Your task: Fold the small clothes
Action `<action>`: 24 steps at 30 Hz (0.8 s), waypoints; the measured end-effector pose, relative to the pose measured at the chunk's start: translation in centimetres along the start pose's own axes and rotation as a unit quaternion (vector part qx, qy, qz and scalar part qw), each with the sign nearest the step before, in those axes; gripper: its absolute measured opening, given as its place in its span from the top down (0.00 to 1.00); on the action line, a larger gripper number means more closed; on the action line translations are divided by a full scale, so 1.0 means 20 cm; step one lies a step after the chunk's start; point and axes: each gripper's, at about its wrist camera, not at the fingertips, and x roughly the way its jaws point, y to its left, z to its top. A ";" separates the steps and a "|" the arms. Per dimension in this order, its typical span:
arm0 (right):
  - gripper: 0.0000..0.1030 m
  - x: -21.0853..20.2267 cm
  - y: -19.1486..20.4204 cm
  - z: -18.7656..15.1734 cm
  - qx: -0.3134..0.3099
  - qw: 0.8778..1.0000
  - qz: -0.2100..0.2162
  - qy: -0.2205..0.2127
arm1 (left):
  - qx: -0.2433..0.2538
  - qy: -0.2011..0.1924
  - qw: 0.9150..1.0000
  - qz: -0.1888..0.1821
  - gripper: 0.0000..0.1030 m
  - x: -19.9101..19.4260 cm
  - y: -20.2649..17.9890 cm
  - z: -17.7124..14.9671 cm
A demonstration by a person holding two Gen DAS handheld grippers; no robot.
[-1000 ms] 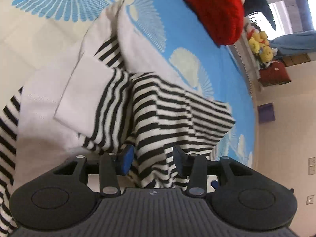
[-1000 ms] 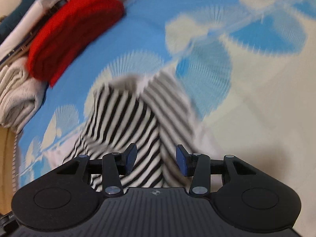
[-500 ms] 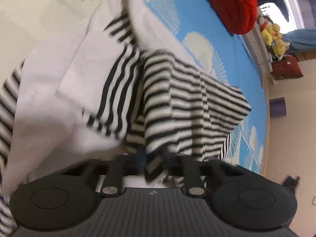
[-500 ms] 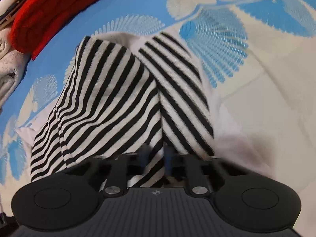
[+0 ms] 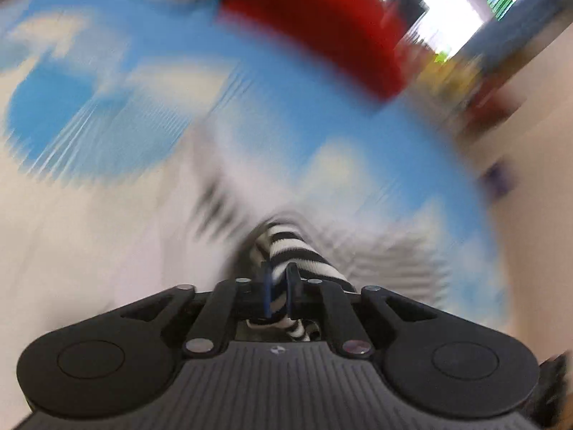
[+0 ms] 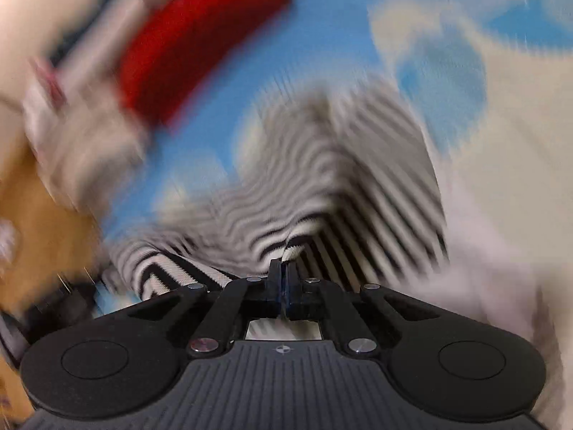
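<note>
The blue-and-cream patterned bed cover fills both views, heavily blurred. One red knitted item lies at its far edge, with pale folded fabric beside it in the right wrist view; how many pieces cannot be counted. One black-and-white striped garment lies bunched on the cover, partly raised toward both cameras. Two claws are present. The left claw is clamped on a rolled bunch of the striped garment; its pads are opening slightly, fabric pressed between them. The right claw is fully together, pinching a thin edge of the same garment.
</note>
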 end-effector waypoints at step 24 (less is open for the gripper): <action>0.63 0.19 0.04 0.30 0.002 0.991 -0.090 -0.103 | -0.155 0.021 0.987 -0.042 0.58 0.25 0.13 0.05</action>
